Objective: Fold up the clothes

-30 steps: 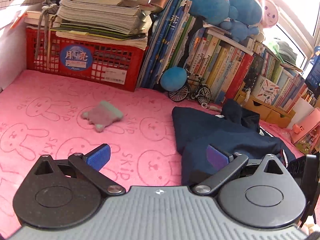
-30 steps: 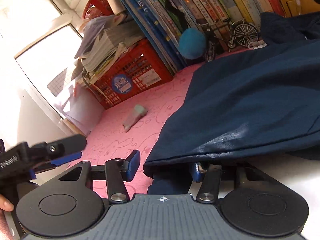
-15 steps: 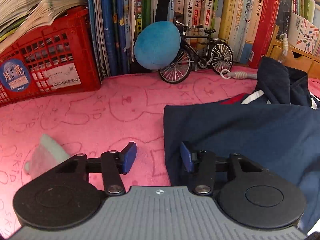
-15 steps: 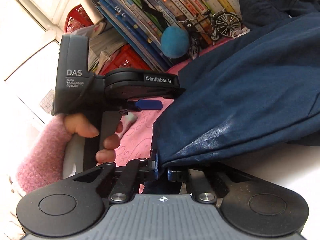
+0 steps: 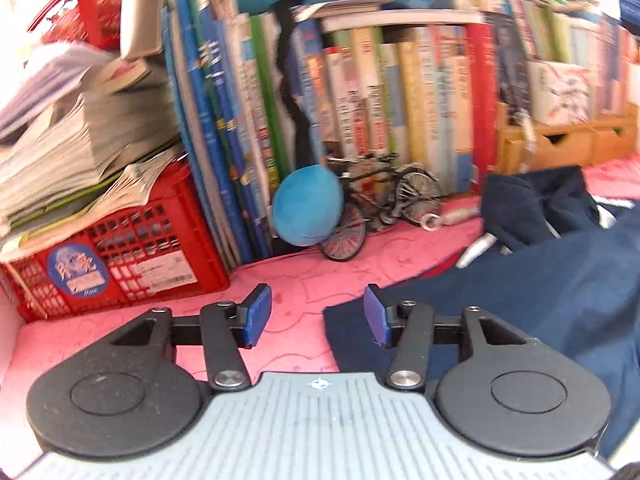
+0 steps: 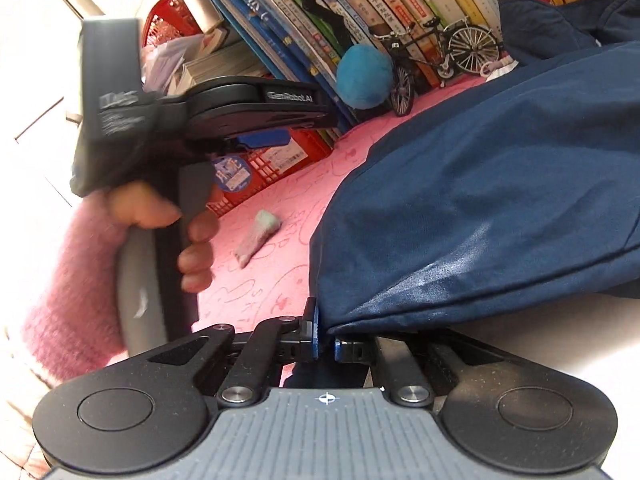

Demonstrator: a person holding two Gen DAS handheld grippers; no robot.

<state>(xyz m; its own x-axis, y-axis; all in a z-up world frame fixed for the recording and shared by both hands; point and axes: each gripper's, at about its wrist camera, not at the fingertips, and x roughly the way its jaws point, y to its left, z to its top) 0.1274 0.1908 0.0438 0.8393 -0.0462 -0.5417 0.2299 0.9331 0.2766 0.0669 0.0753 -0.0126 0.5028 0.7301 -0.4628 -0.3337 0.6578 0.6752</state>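
The left gripper [image 5: 316, 316] has its fingers about half apart after just widening, empty above the pink surface [image 5: 296, 280], beside the edge of the navy garment [image 5: 520, 292]. The right gripper [image 6: 326, 346] has its fingers nearly together, slightly loosened, with the garment's hem between them, lifted.

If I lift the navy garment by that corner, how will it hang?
Probably floppy: the navy garment drapes in soft folds from the corner at the right claw. Its faint sheen suggests smooth fabric that may slip from a narrow pinch. The far part lies bunched near the books, so it will likely drag.
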